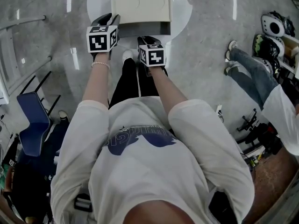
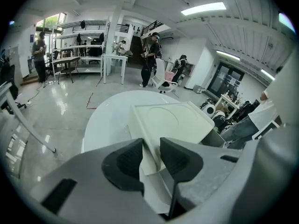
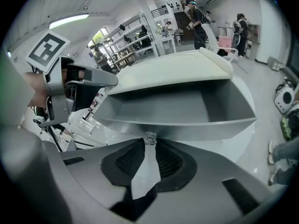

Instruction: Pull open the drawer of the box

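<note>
At the top centre of the head view the box (image 1: 140, 6) sits on the round white table (image 1: 96, 3). Its drawer (image 3: 187, 106) stands out toward me, its grey inside showing across the middle of the right gripper view. My left gripper (image 2: 150, 147) is pinched narrow on the box's near corner, bracing it. My right gripper (image 3: 149, 148) is closed on the small knob (image 3: 149, 137) at the drawer's front, low centre of that view. I judge the pull to be under way or nearly complete, but I cannot tell how much travel remains. If any does, the next move calls for a straight draw toward the lower frame, with the left clamp keeping the box from sliding.
</note>
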A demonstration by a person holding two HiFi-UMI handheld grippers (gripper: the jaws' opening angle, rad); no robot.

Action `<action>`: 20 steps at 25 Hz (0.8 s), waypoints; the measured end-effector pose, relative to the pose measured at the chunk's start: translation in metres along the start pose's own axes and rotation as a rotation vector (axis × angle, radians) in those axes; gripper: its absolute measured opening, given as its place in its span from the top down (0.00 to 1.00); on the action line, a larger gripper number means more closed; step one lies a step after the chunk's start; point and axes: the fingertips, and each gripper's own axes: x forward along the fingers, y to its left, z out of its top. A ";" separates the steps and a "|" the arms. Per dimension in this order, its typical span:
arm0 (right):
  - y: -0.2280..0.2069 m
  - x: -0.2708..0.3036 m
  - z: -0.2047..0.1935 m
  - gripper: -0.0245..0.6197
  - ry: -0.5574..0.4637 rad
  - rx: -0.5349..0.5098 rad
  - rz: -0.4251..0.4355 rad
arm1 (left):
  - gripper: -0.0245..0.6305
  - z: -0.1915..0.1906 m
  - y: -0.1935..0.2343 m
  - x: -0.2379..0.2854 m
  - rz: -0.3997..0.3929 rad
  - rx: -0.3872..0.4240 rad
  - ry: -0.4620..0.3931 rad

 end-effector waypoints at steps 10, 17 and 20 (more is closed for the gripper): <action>0.005 -0.009 -0.020 0.86 0.008 -0.011 0.018 | 0.77 0.000 -0.001 -0.001 0.009 -0.002 -0.003; 0.005 -0.009 -0.031 0.86 0.017 -0.006 0.028 | 0.77 -0.002 -0.002 -0.001 0.015 -0.001 -0.004; 0.005 -0.008 -0.032 0.86 0.012 -0.014 0.034 | 0.77 -0.002 -0.002 -0.001 0.020 -0.001 -0.010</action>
